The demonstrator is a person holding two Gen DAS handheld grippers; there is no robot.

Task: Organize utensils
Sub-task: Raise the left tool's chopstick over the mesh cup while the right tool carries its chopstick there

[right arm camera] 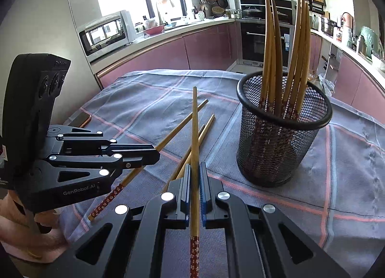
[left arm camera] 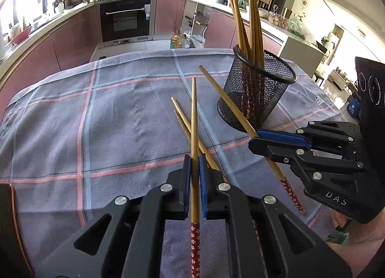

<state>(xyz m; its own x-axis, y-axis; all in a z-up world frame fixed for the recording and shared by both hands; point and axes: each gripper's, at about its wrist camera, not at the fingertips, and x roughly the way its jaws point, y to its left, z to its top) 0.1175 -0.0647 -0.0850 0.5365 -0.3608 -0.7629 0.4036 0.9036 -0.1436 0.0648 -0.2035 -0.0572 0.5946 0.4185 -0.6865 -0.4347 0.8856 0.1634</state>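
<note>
One chopstick pinched in each gripper, the holder just ahead.

My left gripper (left arm camera: pixel 195 164) clamps one chopstick (left arm camera: pixel 194 114) and my right gripper (right arm camera: pixel 195 177) clamps another (right arm camera: pixel 195 128), both above the cloth (left arm camera: pixel 96 121) where two loose chopsticks (left arm camera: pixel 182 114) lie. The mesh holder (right arm camera: pixel 281 133) is crowded; I judge a long tip could catch its rim and tip it.

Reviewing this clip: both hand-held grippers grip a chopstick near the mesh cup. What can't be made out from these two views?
- Chopsticks still lying on the cloth: in both views the hand-held grippers cover their lower ends, so the exact count is unsure.
- Mesh cup contents: in both views the chopsticks overlap, and the mesh blurs the patterned ends.
- Left chopstick and right chopstick: the patterned handles run off the bottom edge.
</note>
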